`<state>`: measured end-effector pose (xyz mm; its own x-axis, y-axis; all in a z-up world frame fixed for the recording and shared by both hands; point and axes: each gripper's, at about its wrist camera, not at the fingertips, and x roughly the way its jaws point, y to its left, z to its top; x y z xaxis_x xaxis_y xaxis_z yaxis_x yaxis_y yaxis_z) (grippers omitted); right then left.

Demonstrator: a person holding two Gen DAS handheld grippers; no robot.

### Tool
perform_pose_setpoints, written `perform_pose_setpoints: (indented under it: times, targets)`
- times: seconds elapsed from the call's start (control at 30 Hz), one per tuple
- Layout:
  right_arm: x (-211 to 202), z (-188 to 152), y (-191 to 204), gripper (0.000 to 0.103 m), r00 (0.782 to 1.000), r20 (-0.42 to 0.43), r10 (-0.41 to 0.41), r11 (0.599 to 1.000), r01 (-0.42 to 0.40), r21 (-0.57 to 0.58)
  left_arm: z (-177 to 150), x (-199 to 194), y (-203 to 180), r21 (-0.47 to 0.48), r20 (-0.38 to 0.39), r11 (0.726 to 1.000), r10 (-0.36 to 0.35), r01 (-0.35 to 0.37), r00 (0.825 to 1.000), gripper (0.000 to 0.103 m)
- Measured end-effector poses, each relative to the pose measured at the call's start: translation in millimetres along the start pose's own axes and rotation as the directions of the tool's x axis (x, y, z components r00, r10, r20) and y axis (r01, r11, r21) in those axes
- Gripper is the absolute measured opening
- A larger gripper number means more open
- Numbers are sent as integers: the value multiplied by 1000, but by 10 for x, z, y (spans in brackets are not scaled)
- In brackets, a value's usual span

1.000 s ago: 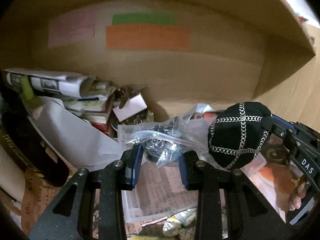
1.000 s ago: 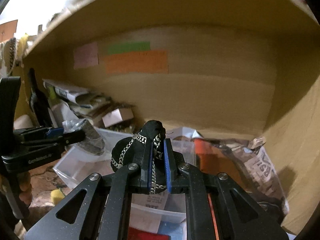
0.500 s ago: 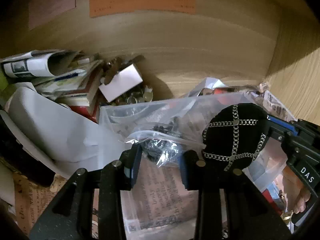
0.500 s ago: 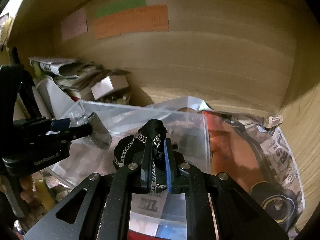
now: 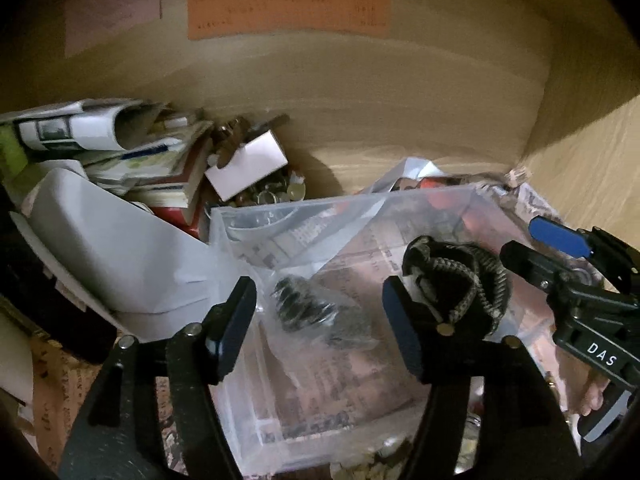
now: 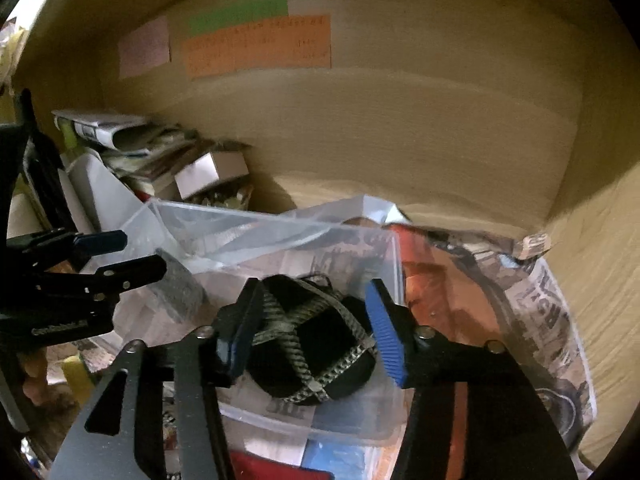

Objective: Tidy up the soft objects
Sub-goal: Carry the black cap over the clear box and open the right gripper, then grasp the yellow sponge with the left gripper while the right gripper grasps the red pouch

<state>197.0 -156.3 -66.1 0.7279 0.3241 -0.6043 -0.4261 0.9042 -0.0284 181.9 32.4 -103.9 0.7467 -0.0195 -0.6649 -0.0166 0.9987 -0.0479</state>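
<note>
Both grippers are spread wide over the clear plastic bin (image 5: 248, 220). The left gripper (image 5: 320, 320) frames the small bagged dark bundle (image 5: 304, 310) lying in the bin. At its 3 o'clock, the right gripper (image 6: 308, 336), marked "DAS", frames the black chain-wrapped pouch (image 6: 308, 356), also in the bin. An orange note (image 6: 256, 46) at 12 o'clock is unreadable.

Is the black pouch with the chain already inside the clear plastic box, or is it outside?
Inside. The black pouch lies in the clear box, and the right gripper stands open around it.
</note>
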Motion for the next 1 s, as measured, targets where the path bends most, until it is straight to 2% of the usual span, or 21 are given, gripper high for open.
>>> perform_pose_setpoints:
  times: [0.13,0.23,0.43,0.57,0.7,1.0]
  targets:
    - [-193,29,16,62,999,43,14,1000,-14,-5,13,-253,26,-2,53,1000,-13,13,999,75]
    - [-349,32,40,62,997,74,28,1000,-27,-12,-8,-465,39,1,102,1000,-12,12,995,84]
    - [-602,-64,132,64,993,95,71,997,-68,-37,-173,-750,78,14,145,1000,-2,0,989,94]
    - [-713,-206,179,70,992,89,86,995,-81,-52,-344,-806,94,27,124,1000,1,-5,992,95]
    - [-776,-377,190,71,994,71,84,995,-80,-52,-536,-809,119,22,92,1000,-3,1,996,95]
    - [-693,-824,33,71,996,-58,68,997,-67,24,-965,-673,156,10,1,1000,11,-11,1000,95]
